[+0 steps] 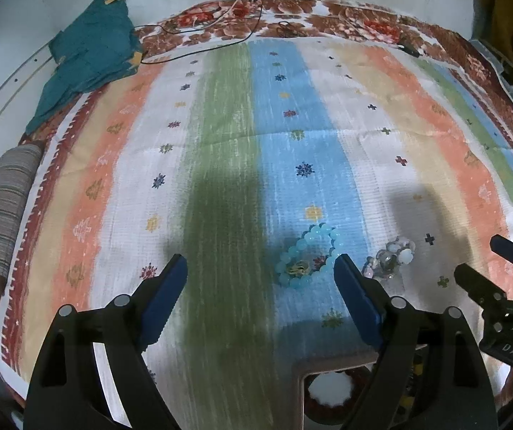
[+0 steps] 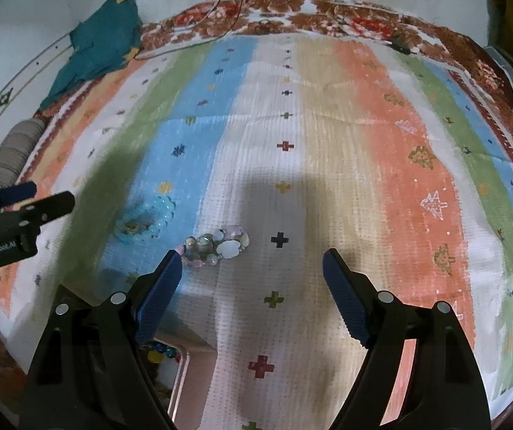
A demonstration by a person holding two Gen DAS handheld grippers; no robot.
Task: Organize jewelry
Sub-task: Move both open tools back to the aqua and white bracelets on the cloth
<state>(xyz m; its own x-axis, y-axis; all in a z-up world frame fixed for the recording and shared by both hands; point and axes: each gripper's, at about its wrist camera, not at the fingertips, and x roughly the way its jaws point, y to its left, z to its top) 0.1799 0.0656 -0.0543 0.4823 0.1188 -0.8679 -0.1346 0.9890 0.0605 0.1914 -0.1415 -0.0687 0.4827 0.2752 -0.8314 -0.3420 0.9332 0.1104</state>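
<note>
A light blue bead bracelet (image 1: 308, 256) lies on the striped cloth (image 1: 220, 165), just ahead of my left gripper's right finger. A pale pink and clear bead bracelet (image 1: 390, 256) lies to its right. My left gripper (image 1: 260, 268) is open and empty above the cloth. In the right wrist view the pale bracelet (image 2: 217, 245) lies just beyond the left fingertip of my right gripper (image 2: 252, 261), which is open and empty. The blue bracelet (image 2: 147, 220) is further left. A pink jewelry box (image 1: 335, 390) with beads inside sits under the grippers, and it shows in the right wrist view (image 2: 181, 376) too.
A teal cloth (image 1: 91, 53) lies at the far left corner. A striped bolster (image 1: 1, 215) lies at the left edge. Black cables (image 1: 220, 36) run across the floral bedspread at the back. The other gripper (image 1: 500, 286) shows at the right, and the left one (image 2: 12, 215) shows in the right wrist view.
</note>
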